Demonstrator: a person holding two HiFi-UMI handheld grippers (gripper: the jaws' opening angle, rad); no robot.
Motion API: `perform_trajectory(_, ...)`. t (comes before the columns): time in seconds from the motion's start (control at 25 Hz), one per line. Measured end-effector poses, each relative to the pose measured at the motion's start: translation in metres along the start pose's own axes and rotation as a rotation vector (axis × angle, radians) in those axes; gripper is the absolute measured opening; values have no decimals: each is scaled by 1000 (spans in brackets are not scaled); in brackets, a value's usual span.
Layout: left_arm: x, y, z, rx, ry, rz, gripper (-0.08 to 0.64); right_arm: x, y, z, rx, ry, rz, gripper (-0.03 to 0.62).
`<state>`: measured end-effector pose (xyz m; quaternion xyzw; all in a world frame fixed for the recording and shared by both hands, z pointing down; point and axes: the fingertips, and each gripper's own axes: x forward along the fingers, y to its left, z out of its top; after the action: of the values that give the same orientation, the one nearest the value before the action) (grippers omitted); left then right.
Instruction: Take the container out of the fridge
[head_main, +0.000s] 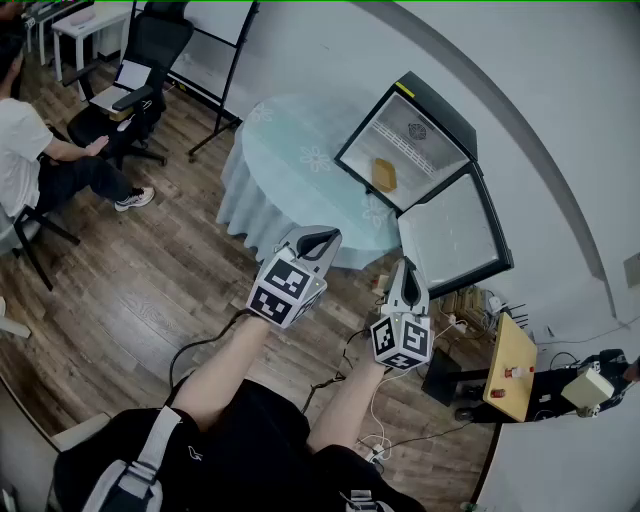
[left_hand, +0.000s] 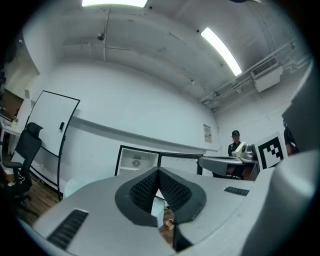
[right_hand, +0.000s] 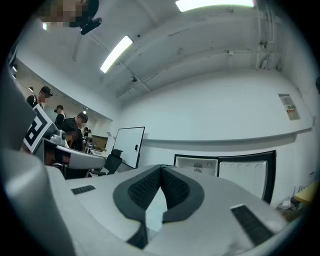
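Observation:
A small black fridge (head_main: 425, 125) stands on the round table with its door (head_main: 455, 232) swung wide open. Inside it, on the white shelf, lies a flat orange container (head_main: 384, 173). My left gripper (head_main: 326, 237) is shut and empty, held over the table's near edge, well short of the fridge. My right gripper (head_main: 408, 270) is shut too, empty, just below the open door. In the left gripper view the open fridge (left_hand: 136, 161) shows far behind the shut tips (left_hand: 158, 171). In the right gripper view the fridge (right_hand: 196, 163) and its door (right_hand: 247, 175) stand beyond the shut tips (right_hand: 161, 170).
The round table (head_main: 300, 165) wears a pale cloth. A seated person (head_main: 30, 150), an office chair (head_main: 130, 90) and a whiteboard stand (head_main: 215, 45) are at the left. A small wooden stand (head_main: 512, 368) and cables lie on the floor at the right.

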<state>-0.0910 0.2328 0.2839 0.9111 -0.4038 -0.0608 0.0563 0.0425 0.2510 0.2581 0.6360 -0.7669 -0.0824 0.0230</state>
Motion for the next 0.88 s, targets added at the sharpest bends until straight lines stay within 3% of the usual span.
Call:
perform_trajectory(0.24,5,4,-6,-12,3,-13,0,3,8,-7,-12,15,8,3)
perform_trajectory(0.56,13,3,-8,-25,13,-35,0,4,-4,-8,-6,17,-61,5)
perform_trajectory(0.88,18,-4,-13,-51,11,-65,0,6,-2,-16,-19,50,-69,5)
